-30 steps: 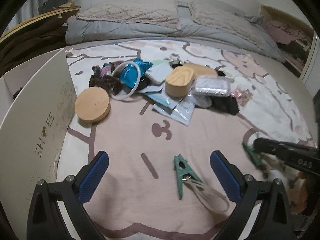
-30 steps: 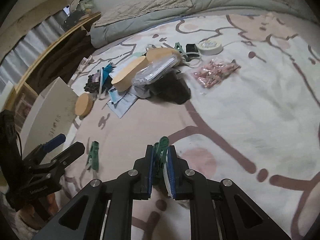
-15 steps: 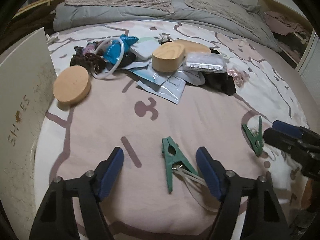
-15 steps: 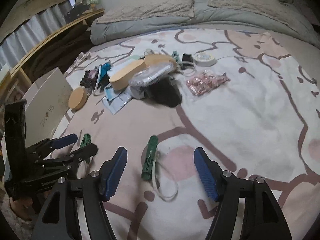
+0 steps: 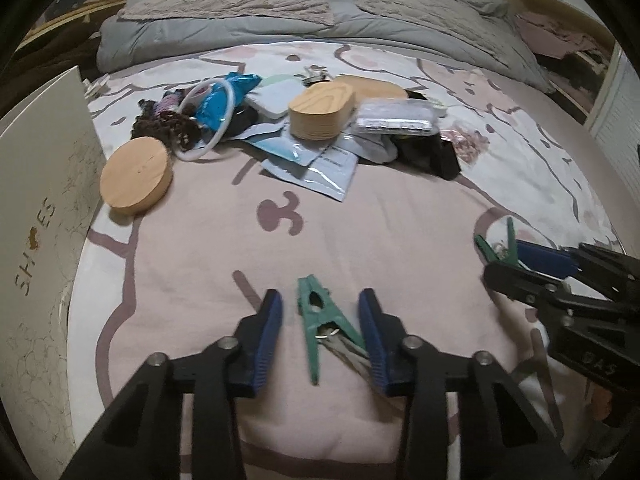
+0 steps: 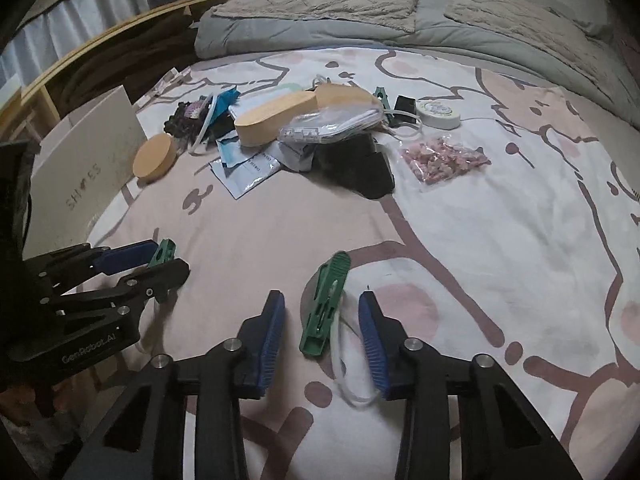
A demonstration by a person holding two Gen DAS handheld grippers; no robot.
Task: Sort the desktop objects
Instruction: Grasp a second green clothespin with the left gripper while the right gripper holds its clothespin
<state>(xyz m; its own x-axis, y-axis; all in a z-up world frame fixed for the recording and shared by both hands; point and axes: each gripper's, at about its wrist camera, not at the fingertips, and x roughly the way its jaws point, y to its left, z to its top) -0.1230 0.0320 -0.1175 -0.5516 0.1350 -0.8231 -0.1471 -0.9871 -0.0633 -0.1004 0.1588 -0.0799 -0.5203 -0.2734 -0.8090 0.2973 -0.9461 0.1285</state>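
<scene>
The bed [image 6: 500, 208] is covered by a printed sheet in pink and white, with a grey duvet [image 6: 320, 32] bunched at its far end. A white box lid [image 5: 44, 216] lettered "SHOES" is stood on edge at the left side of the bed.

A pile of small objects is seen beyond the round wooden lid [image 5: 136, 174]: an oval wooden box [image 5: 322, 110] to its right, foil sachets [image 5: 316, 160] below that box, a clear plastic case [image 5: 394, 118] further right, and a white ring [image 5: 216, 114] just behind the lid. A bag of pink pieces [image 6: 444, 160] and a tape roll [image 6: 438, 114] are placed well to the right of the pile.

Two green clothes pegs are laid on the sheet, nearer the cameras than the wooden lid. One green peg [image 5: 320, 320] — with a pale cord attached — is positioned between the blue pads of the left hand-held gripper [image 5: 322, 340]. The second green peg [image 6: 326, 304] is positioned between the pads of the right hand-held gripper [image 6: 322, 342].

Both sets of jaws are closing at a narrow gap; on the right, neither pad is yet pressed on the peg, and on the left the right-hand pad is close against the peg's leg — contact cannot be confirmed.
</scene>
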